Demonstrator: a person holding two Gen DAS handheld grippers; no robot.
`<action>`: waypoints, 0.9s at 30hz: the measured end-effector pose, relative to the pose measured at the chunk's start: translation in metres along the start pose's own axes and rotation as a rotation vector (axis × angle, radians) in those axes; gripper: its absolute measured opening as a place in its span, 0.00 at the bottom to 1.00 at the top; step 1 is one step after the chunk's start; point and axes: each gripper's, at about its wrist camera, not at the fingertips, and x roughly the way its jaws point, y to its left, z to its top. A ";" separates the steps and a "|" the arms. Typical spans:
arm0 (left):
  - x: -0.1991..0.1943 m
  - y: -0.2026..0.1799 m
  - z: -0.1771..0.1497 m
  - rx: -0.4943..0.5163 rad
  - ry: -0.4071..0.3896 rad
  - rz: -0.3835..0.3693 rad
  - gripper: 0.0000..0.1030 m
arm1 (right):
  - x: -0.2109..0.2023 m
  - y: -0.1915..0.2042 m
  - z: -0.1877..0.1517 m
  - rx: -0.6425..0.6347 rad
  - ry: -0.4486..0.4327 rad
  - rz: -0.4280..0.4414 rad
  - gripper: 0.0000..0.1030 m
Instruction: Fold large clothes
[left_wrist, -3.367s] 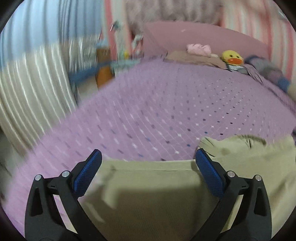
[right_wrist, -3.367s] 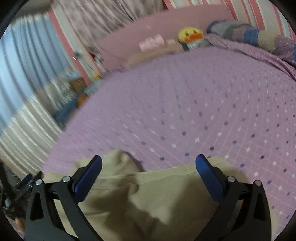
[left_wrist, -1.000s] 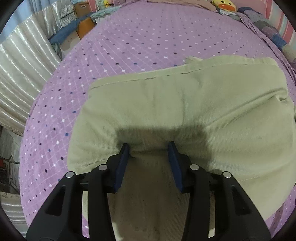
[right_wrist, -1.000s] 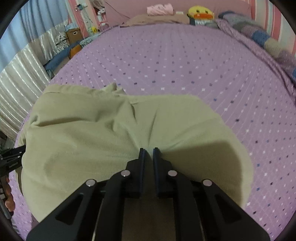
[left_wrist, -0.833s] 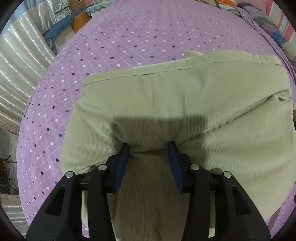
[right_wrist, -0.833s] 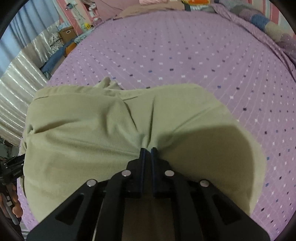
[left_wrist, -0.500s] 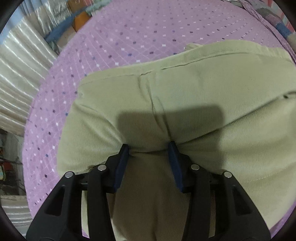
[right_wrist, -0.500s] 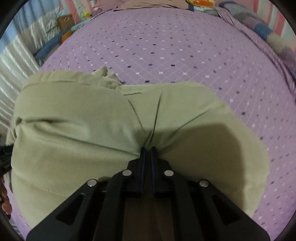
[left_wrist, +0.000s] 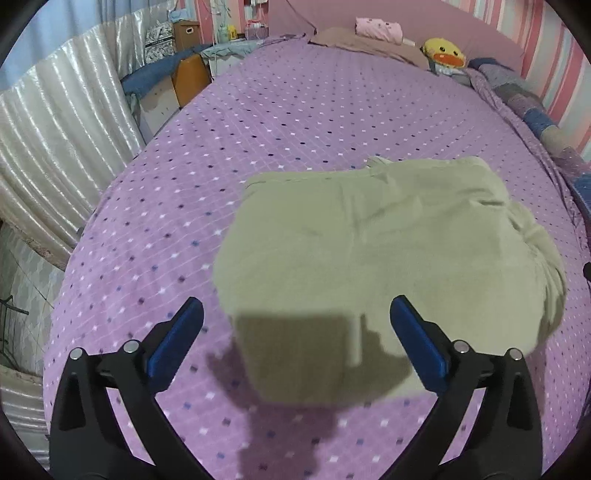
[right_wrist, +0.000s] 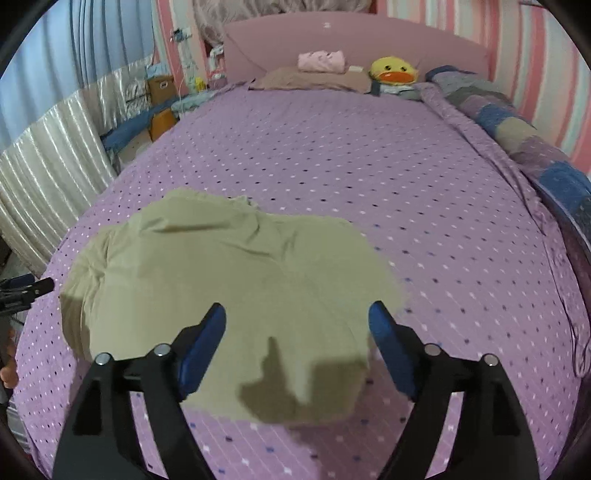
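A khaki-green garment (left_wrist: 388, 251) lies folded in a thick, roughly square bundle on the purple dotted bedspread (left_wrist: 295, 110). My left gripper (left_wrist: 295, 332) hovers above the bundle's near left edge, its jaws opening wide with nothing pressed between the blue pads. In the right wrist view the same garment (right_wrist: 229, 280) lies below my right gripper (right_wrist: 297, 328), whose jaws are also opening and stand apart above the cloth's near edge, gripping nothing. The tip of the left gripper (right_wrist: 26, 290) shows at the far left of the right wrist view.
At the head of the bed lie a brown pillow (right_wrist: 314, 79), a pink roll (right_wrist: 321, 61) and a yellow duck toy (right_wrist: 393, 70). A patchwork quilt (right_wrist: 524, 136) runs along the right side. White curtains (left_wrist: 55, 155) and boxes (left_wrist: 188, 77) stand left of the bed.
Both grippers let go of the garment, opened wide and rose back away from it. The cloth has dropped onto the bed as a folded bundle.
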 end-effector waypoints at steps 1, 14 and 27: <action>-0.004 0.004 -0.004 -0.004 0.005 -0.006 0.97 | -0.004 -0.004 -0.007 0.013 -0.009 -0.005 0.87; 0.033 0.081 -0.100 -0.126 0.066 -0.080 0.97 | -0.003 -0.037 -0.080 0.070 -0.057 -0.085 0.95; 0.110 0.079 -0.102 -0.129 0.056 -0.156 0.97 | 0.038 -0.040 -0.086 0.092 -0.060 -0.069 0.95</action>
